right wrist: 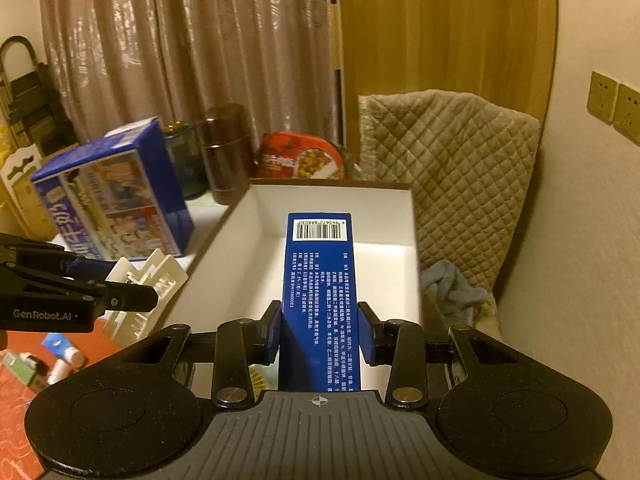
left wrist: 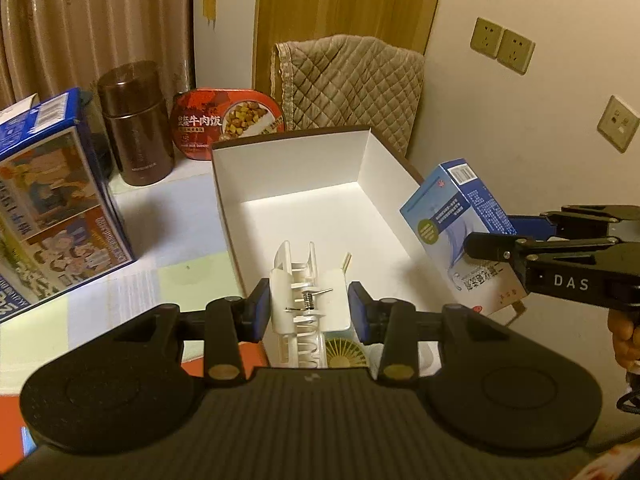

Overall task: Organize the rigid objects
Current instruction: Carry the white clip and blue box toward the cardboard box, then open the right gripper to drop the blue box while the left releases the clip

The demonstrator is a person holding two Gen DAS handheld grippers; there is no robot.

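A white plastic claw clip (left wrist: 304,300) with a metal spring sits between the blue pads of my left gripper (left wrist: 309,306), which is shut on it at the near edge of an open white box (left wrist: 288,168). The right gripper (left wrist: 496,232) comes in from the right, shut on a blue-and-white carton (left wrist: 448,220) tilted over the box's right wall. In the right wrist view the blue carton (right wrist: 320,300), barcode end forward, is pinched by my right gripper (right wrist: 320,328) above the white box (right wrist: 332,200). The left gripper (right wrist: 120,280) holds the clip (right wrist: 156,276) at the box's left side.
Left of the box stand a large blue picture carton (left wrist: 56,208), a brown canister (left wrist: 136,120) and a red ready-meal tray (left wrist: 228,120). A quilted cloth (left wrist: 352,80) drapes behind the box. Small bottles (right wrist: 60,360) lie on red cloth; a grey-blue rag (right wrist: 452,288) lies right of the box.
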